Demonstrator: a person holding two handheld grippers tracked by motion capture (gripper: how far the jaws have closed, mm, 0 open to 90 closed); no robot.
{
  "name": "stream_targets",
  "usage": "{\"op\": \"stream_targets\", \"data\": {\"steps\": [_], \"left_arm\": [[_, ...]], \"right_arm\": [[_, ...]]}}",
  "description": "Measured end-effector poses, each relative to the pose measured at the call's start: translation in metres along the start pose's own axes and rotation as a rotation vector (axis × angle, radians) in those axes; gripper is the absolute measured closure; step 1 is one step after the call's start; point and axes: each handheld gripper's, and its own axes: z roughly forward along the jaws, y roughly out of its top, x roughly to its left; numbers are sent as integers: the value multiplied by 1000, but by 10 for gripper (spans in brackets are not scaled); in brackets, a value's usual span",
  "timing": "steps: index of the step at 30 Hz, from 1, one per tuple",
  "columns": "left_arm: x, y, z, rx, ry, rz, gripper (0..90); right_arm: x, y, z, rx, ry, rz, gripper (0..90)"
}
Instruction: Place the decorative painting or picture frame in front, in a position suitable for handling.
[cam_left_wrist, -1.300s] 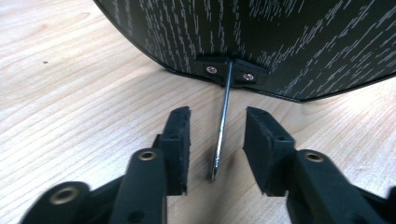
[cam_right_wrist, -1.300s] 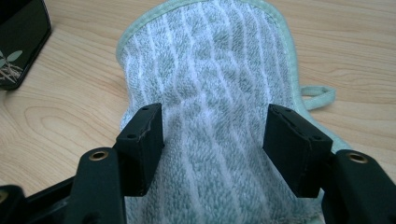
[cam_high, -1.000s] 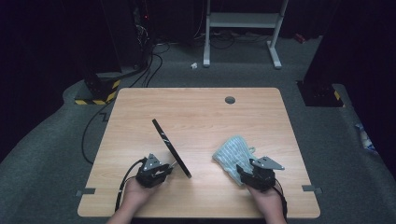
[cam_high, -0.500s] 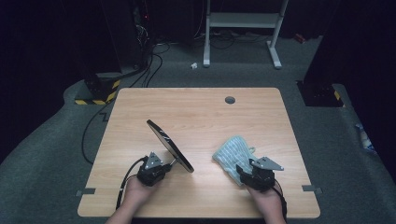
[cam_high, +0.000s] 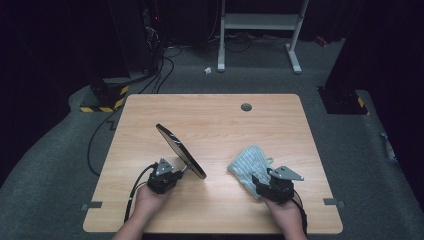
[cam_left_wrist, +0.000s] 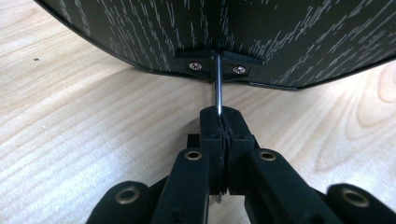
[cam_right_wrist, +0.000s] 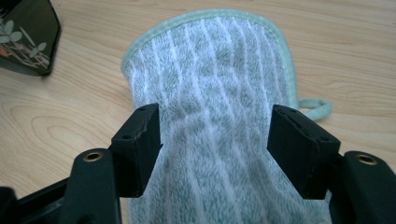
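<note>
A black oval panel (cam_high: 180, 150) stands tilted on edge at the table's front left, its back streaked white (cam_left_wrist: 233, 28). A thin metal rod (cam_left_wrist: 218, 84) runs down from a screwed bracket on that back. My left gripper (cam_high: 175, 174) (cam_left_wrist: 223, 114) is shut on the rod. A pale green striped cloth (cam_high: 247, 162) (cam_right_wrist: 210, 70) lies at the front right. It runs between the jaws of my right gripper (cam_high: 259, 180) (cam_right_wrist: 217, 126), bunched from pad to pad. Those jaws have just been opening, and the pads still touch the cloth's sides. The panel's flowered face (cam_right_wrist: 25, 37) is in the right gripper view's top left corner.
The wooden table (cam_high: 215, 115) has a round cable hole (cam_high: 246, 106) near its far edge. The person's hands come in over the front edge. On the floor behind are a white frame (cam_high: 260, 22), cables (cam_high: 160, 70) and a yellow-black striped block (cam_high: 102, 97).
The oval panel has tipped, so more of its face shows, and its top end has swung a little to the left. The cloth and the right hand look unchanged.
</note>
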Motion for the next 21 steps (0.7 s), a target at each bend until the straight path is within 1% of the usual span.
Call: {"op": "stream_targets", "data": {"steps": [2,3,7,10,12,14,15,16,17,19,20,21], "left_arm": [[0,1,1,3,-6,-12,884],[1,1,2,-2,4,3,883],[1,1,2,-3,3,1,883],[0,1,2,-1,5,4,881],[-1,1,1,1,7,7,879],[-2,1,1,-2,14,15,874],[-3,1,1,-1,12,19,852],[-3,0,0,3,10,32,829],[-3,-1,-1,-3,8,32,819],[-3,-3,-4,-1,15,43,819],[-2,-5,-6,2,13,46,815],[0,-8,-9,0,7,38,810]], "right_arm": [[1,3,1,5,4,1,336],[1,5,2,10,5,-3,335],[4,11,10,51,0,-15,335],[5,14,20,108,-18,-30,327],[3,14,29,156,-18,-21,317],[3,13,35,176,-30,-31,316],[3,13,37,190,-33,-27,317],[3,13,38,201,-33,-25,328],[3,13,40,214,-31,-23,356],[2,12,41,231,-28,-24,401],[1,12,42,236,-28,-25,429],[1,12,42,241,-31,-27,472]]}}
